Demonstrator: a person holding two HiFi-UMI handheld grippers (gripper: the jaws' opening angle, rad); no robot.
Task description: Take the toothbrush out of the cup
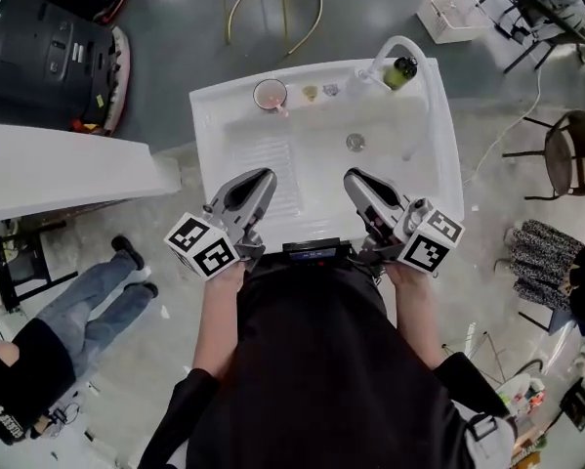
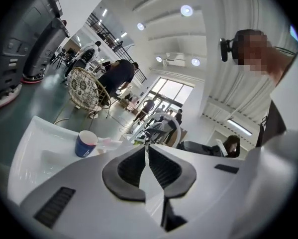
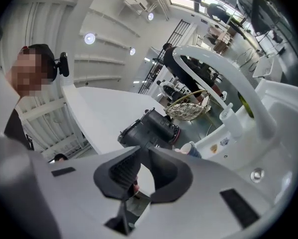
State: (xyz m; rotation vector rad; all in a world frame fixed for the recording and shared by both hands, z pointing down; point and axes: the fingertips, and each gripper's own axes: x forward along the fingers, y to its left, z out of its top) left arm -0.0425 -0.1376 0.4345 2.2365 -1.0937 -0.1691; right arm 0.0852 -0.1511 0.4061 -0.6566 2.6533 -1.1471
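Left gripper (image 1: 262, 176) clenched, empty; right gripper (image 1: 355, 177) slightly parted, empty. Cup (image 1: 257, 94) upper centre, well apart. Advance both; steady cup with one, open other wide over toothbrush handle.

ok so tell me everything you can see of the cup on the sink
The cup is round, dark blue outside in the left gripper view, pale pinkish inside, and plastic-looking. It stands upright, mouth up, on the back ledge of the white sink, toward its left corner. Just beside it lies something pale pink. I cannot tell whether they touch or whether a toothbrush is inside.
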